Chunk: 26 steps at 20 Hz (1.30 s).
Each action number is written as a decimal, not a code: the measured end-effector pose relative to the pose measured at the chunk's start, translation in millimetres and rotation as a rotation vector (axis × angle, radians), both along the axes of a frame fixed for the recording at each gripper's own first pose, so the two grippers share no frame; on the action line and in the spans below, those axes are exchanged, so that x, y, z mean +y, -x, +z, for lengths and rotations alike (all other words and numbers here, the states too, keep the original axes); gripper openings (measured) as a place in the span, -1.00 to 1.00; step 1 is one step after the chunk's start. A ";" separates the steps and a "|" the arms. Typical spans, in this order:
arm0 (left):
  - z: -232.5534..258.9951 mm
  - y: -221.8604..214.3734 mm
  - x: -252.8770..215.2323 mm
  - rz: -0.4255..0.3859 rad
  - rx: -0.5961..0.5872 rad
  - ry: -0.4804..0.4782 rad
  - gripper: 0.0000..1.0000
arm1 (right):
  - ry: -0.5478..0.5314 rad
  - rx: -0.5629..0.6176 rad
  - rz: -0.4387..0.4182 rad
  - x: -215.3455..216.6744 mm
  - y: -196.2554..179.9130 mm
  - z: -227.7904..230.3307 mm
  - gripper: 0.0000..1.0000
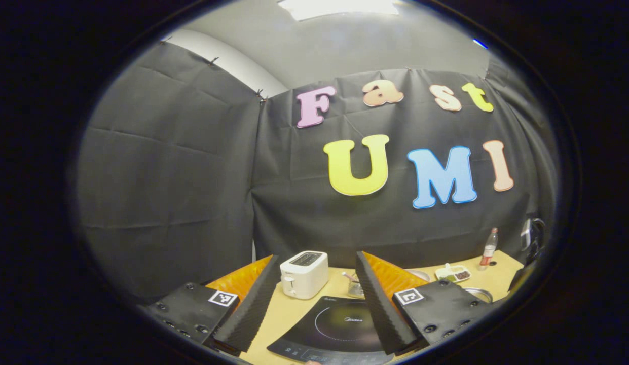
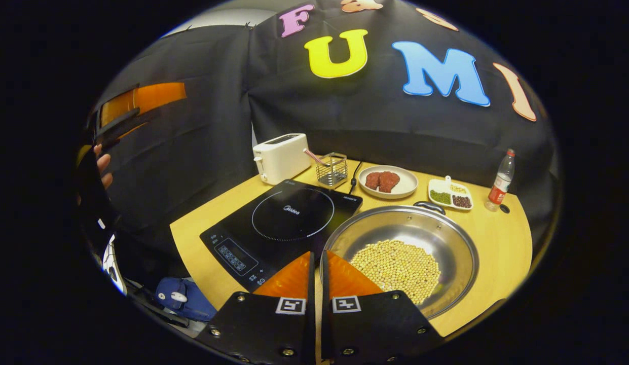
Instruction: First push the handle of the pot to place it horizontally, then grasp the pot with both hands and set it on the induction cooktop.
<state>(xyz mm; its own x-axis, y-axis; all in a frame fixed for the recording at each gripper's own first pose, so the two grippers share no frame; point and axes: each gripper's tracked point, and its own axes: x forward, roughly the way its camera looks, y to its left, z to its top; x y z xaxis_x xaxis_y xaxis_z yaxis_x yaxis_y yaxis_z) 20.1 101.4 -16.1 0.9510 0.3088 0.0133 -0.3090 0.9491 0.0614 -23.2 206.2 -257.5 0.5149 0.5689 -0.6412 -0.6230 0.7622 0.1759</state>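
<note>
My right gripper (image 2: 317, 258) has its fingers pressed almost together, pinching nothing, poised at the near rim of the pot (image 2: 399, 253). The pot sits on the table (image 2: 496, 238), right beside the cooktop (image 2: 281, 223), with pale beans in its bottom and one handle (image 2: 429, 206) showing on its far rim. My left gripper (image 1: 314, 289) is spread wide, held up above the cooktop's near edge, with a toaster (image 1: 304, 274) beyond it
</note>
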 end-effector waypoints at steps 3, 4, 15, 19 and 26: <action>-6.0 -0.2 2.5 0.005 0.009 0.008 0.94 | 0.024 0.063 0.037 7.0 13.2 -17.9 -0.90; -7.4 -0.5 4.9 0.006 0.012 0.011 0.94 | 0.035 0.084 0.045 8.6 17.2 -24.5 -0.90; -19.3 -0.9 1.8 -0.004 0.028 0.027 0.94 | 0.099 0.273 0.035 -3.3 41.2 -72.7 -0.89; -22.3 -3.4 -1.5 -0.017 0.033 0.033 0.94 | 0.096 0.275 0.011 -6.0 38.6 -72.7 -0.94; -24.4 -11.3 -13.3 -0.053 0.032 0.044 0.94 | 0.130 0.304 -0.016 -21.1 45.7 -77.9 -0.98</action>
